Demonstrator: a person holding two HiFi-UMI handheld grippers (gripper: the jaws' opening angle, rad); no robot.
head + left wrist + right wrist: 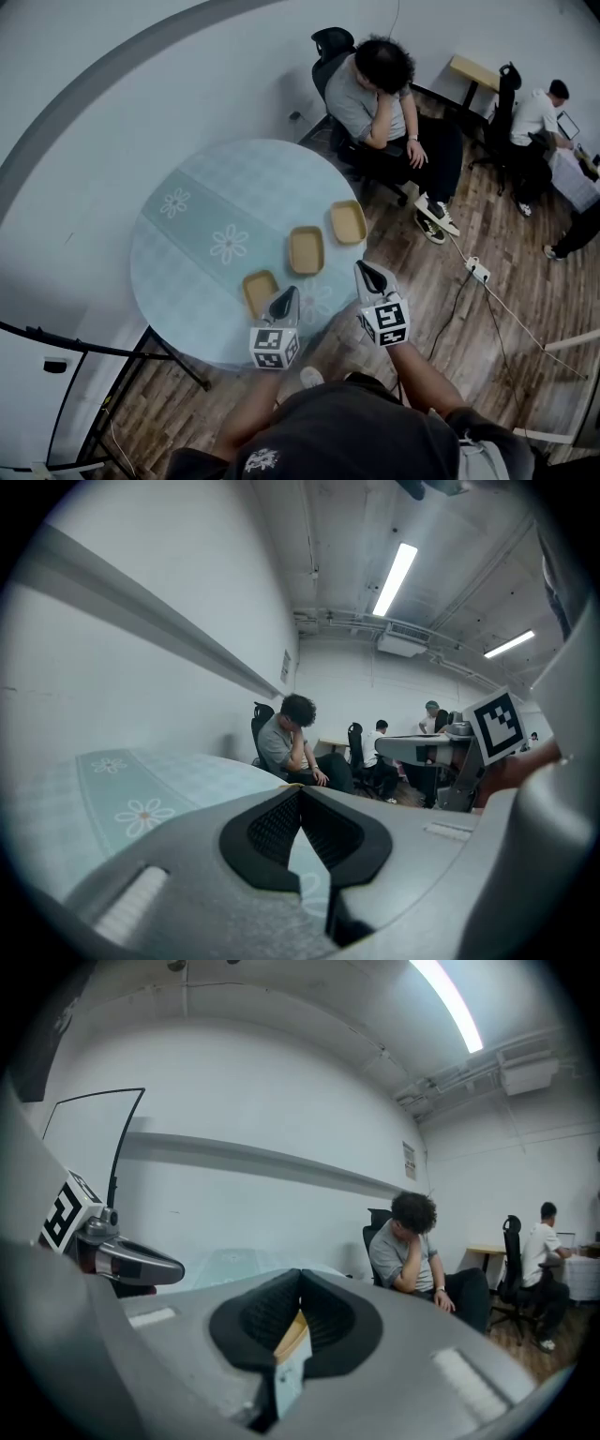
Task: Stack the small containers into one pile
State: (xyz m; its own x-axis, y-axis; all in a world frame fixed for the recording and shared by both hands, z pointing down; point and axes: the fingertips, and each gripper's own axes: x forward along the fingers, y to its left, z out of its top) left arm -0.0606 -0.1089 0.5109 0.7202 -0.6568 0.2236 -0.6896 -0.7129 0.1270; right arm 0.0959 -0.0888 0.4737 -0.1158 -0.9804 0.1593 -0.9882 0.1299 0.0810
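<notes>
small containers (306,249), three tan ones, lie apart in a row on the round surface (187,244), none stacked yet, while the left gripper (285,298) and right gripper (368,273) hover near them, fingers clenched on nothing.

Shallow, tan, open side up, unstacked: near container (260,291), middle container (306,249), far container (348,222), spaced diagonally on table (187,244).

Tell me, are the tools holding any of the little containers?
No, nothing is held. The left tool and the right tool are both shut and empty; the three containers sit apart on the table.
</notes>
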